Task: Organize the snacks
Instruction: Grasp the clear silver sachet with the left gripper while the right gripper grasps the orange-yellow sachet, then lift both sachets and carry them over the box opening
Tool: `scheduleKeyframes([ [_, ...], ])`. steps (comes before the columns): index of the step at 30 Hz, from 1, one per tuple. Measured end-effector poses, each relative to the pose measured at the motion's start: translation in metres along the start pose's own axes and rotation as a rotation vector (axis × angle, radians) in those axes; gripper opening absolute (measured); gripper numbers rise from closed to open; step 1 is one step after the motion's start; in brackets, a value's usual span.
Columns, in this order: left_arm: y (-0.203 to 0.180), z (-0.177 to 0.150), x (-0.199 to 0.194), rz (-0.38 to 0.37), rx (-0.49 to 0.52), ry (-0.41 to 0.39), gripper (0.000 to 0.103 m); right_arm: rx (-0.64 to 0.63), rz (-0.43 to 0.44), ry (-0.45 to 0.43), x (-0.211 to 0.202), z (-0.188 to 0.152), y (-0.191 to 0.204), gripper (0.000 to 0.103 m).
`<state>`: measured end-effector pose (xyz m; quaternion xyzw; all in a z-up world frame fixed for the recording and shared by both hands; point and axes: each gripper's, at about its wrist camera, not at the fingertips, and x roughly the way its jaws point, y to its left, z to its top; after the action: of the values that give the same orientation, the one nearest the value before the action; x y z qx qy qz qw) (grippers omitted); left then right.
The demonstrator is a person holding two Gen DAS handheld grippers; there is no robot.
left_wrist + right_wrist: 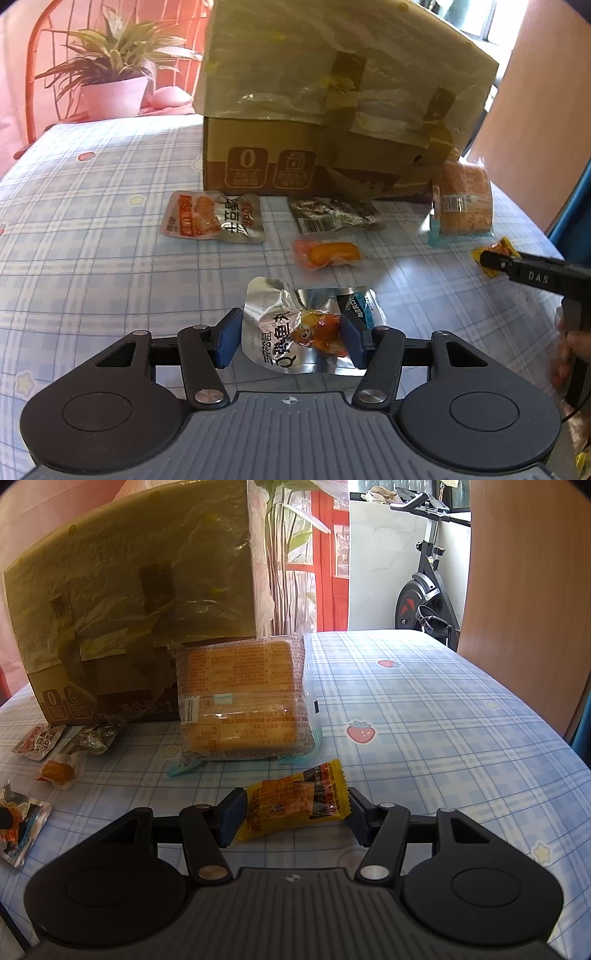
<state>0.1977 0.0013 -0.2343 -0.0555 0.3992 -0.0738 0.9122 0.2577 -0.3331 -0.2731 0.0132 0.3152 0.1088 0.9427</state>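
The left gripper [291,338] has its blue pads against both sides of a silver foil fish-ball pouch [308,328] lettered "Q弹鱼丸", lying on the checked tablecloth [92,206] near the table's front edge. The right gripper [295,818] pinches a yellow snack sachet [295,803] by its two ends; its arm reads "DAS" in the left view only. Beyond stand a bread pack [245,698] and a taped cardboard box [332,110]; only the right view shows an exercise bike [424,583].
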Motion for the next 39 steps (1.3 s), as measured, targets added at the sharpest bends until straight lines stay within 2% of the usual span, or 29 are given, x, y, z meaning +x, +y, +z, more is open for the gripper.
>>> scheduleKeyframes([
  [14,-0.001,0.004,-0.010,-0.006,-0.001,-0.043,0.059,0.003,0.023,-0.030,-0.006,-0.002,0.001,0.049],
  [21,-0.001,0.014,-0.024,-0.003,0.013,-0.108,0.059,0.002,0.032,-0.033,-0.015,0.001,0.000,0.048],
  [25,0.001,0.026,-0.034,0.003,0.021,-0.151,0.059,-0.009,0.049,-0.063,-0.031,0.007,0.003,0.048],
  [31,0.002,0.059,-0.070,-0.014,0.046,-0.264,0.059,-0.034,0.087,-0.171,-0.063,0.040,0.009,0.048],
  [39,-0.009,0.134,-0.112,-0.018,0.130,-0.447,0.060,-0.064,0.171,-0.376,-0.101,0.121,0.027,0.048],
])
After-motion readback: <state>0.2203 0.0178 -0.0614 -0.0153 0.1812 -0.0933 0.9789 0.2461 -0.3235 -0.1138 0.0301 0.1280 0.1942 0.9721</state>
